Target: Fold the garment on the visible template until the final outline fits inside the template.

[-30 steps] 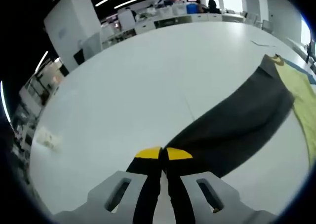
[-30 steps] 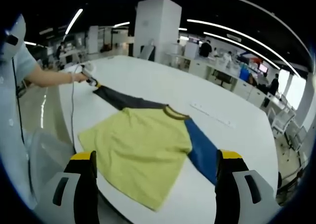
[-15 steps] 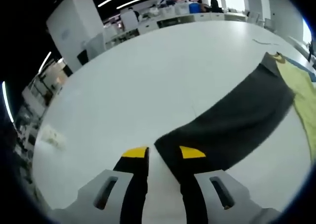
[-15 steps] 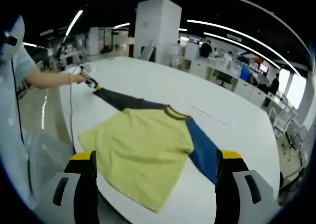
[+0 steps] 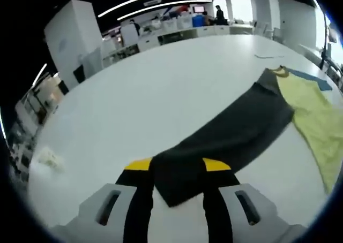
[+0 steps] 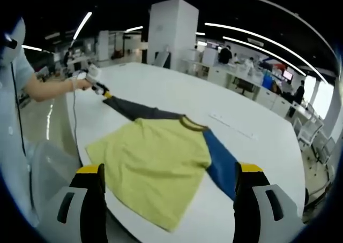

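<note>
You've let go of the dark sleeve [image 5: 230, 133]: your left gripper [image 5: 177, 165] now stands open over its flat cuff, your right gripper [image 6: 169, 171] hovers open and empty near the shirt [image 6: 153, 165] on the white table [image 6: 257, 146], so 0 folds are made.

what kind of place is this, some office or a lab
Probably a large open-plan office or lab hall: a big white table holding the shirt, rows of desks with monitors behind, long strip ceiling lights, and a white pillar.

left gripper view low over dark sleeve [image 5: 230, 133], right gripper view facing shirt [image 6: 155, 165]
</note>
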